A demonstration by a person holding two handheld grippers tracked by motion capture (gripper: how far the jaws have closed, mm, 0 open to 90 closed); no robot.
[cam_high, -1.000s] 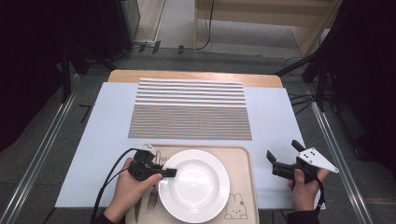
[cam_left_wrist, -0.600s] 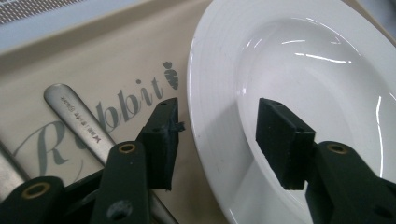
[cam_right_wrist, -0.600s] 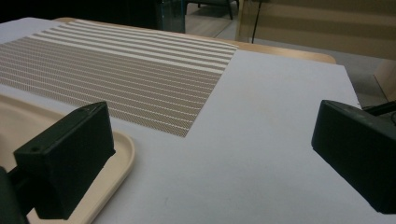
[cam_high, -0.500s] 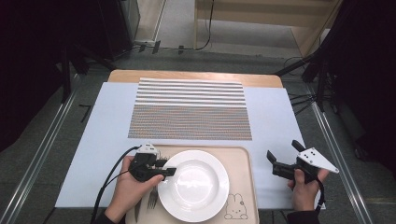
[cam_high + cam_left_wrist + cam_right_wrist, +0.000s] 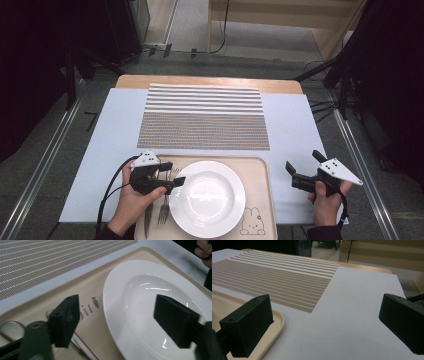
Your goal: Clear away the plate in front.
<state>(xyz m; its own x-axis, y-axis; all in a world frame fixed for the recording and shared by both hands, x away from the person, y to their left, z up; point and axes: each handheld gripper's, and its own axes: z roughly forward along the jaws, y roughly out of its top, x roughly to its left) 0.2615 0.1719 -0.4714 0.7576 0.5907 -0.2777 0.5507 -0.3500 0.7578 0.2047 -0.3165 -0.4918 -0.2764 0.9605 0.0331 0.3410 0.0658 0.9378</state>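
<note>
A white plate sits on a beige tray at the near edge of the counter, roughly at the tray's middle. The left hand-held gripper hangs over the plate's left rim, and its jaws have just been opening; in the left gripper view they stand apart, one over the tray surface and one over the plate's bowl, with the rim below the gap and neither pad pressing on it. A fork and a spoon lie on the tray's left side, just beside the plate (the spoon bowl shows behind the left jaw in the left gripper view). A small rabbit drawing marks the tray's near right corner. The right hand-held gripper is held over the counter near its right edge, well apart from the tray, jaws spread wide with nothing between them. A striped placemat lies beyond the tray, toward the far edge.
</note>
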